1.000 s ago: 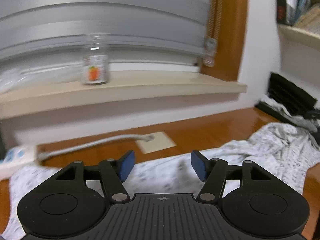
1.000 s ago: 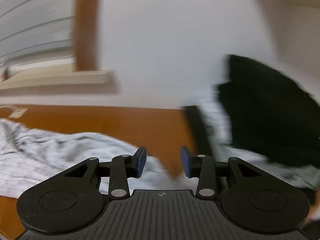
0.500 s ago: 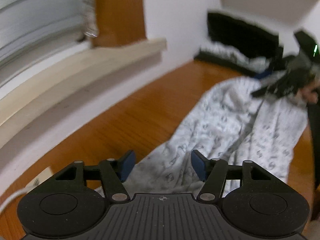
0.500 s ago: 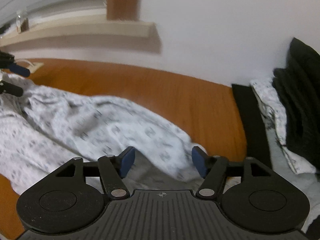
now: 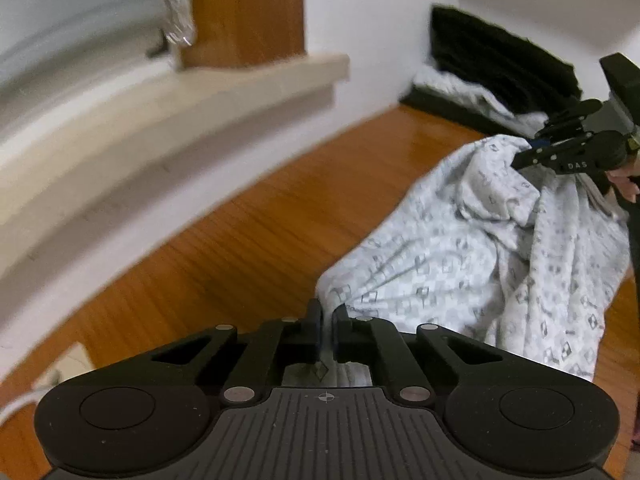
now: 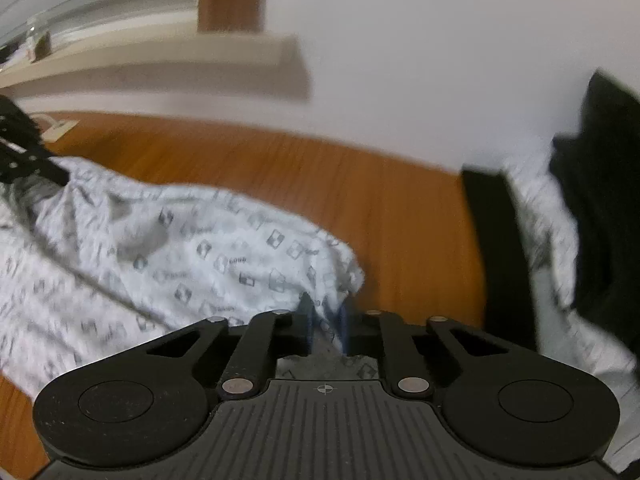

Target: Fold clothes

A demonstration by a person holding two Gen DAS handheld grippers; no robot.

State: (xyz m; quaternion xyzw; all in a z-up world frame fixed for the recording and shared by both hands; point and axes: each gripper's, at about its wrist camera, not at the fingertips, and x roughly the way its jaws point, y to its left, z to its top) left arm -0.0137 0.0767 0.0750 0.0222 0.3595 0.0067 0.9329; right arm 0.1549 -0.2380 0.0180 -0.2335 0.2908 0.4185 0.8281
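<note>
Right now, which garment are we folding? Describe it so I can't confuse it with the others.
On the orange wooden table below the window sill, it is the crumpled white garment printed with small grey diamonds. Unlike the black clothes piled against the wall, both hand-held grippers pinch its edges.

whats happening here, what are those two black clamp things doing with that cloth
A person is folding a white patterned garment on a wooden table, with a hand-held gripper in each hand. The left gripper has its jaws shut on one edge of the cloth, and the right gripper is shut on the opposite end. The garment hangs bunched between them. A pile of dark and patterned clothes sits by the wall.
</note>
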